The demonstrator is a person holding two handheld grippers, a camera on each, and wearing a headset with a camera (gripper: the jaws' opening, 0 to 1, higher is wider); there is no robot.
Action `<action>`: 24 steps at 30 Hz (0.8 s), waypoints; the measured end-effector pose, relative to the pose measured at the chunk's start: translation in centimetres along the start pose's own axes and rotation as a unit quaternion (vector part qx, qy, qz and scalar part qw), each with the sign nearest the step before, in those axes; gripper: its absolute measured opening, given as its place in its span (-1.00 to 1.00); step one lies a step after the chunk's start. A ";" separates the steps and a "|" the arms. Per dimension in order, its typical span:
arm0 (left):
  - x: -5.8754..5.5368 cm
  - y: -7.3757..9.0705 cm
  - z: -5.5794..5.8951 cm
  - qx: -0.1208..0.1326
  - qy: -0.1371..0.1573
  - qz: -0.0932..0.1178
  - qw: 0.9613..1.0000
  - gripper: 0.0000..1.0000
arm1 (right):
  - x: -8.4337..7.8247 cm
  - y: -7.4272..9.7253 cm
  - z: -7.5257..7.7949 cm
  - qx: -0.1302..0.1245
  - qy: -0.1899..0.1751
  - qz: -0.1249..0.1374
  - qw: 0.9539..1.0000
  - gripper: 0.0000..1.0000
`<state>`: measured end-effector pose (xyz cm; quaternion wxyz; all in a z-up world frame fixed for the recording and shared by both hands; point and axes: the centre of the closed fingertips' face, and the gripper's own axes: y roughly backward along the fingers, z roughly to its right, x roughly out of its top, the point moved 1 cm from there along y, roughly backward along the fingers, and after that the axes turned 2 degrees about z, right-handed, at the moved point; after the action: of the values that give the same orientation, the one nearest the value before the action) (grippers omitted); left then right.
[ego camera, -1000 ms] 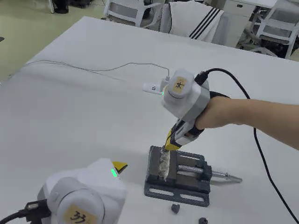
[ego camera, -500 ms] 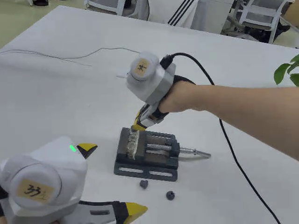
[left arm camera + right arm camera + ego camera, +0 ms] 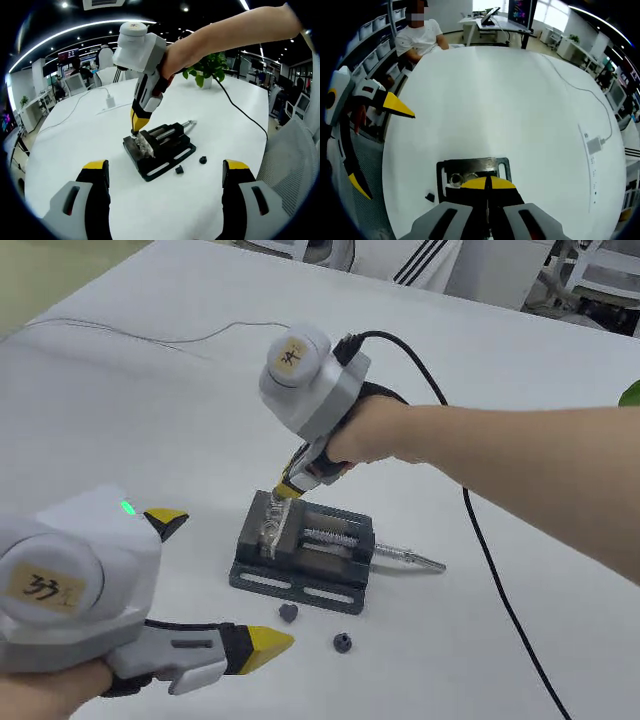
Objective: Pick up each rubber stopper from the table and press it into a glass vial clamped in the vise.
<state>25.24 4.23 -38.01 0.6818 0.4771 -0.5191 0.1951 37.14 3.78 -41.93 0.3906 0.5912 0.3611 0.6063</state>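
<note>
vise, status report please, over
Right gripper shut, tips at the glass vials in the vise. Left gripper open, hovering clear. Two rubber stoppers loose on the table by the vise. Nothing blocking.

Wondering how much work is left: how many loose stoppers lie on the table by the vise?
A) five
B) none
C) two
C: one stopper and a second stopper lie on the table just in front of the vise.
</note>
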 end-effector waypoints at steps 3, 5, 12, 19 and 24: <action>0.0 0.3 -0.6 -0.006 -0.004 -0.002 1.000 0.86 | 0.0 0.0 0.1 0.007 -0.005 -0.003 1.000 -1.00; -0.1 0.6 -0.9 -0.008 -0.006 -0.006 1.000 0.86 | 0.0 0.0 0.2 0.011 -0.015 -0.004 1.000 -1.00; -0.4 0.9 -1.3 -0.026 -0.019 -0.012 0.999 0.86 | -0.2 0.1 0.3 0.010 -0.020 0.005 1.000 -1.00; -0.8 1.2 -1.1 -0.037 -0.020 -0.010 0.999 0.85 | -0.3 0.2 0.2 -0.005 -0.027 0.039 0.999 -1.00; -0.8 1.4 -0.9 -0.043 -0.023 -0.009 0.999 0.85 | -0.4 0.3 0.2 -0.020 -0.016 0.061 0.998 -1.00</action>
<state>24.29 5.81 -38.14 0.6912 0.4564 -0.5381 0.1560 37.36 3.31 -41.82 0.3704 0.6137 0.3063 0.6264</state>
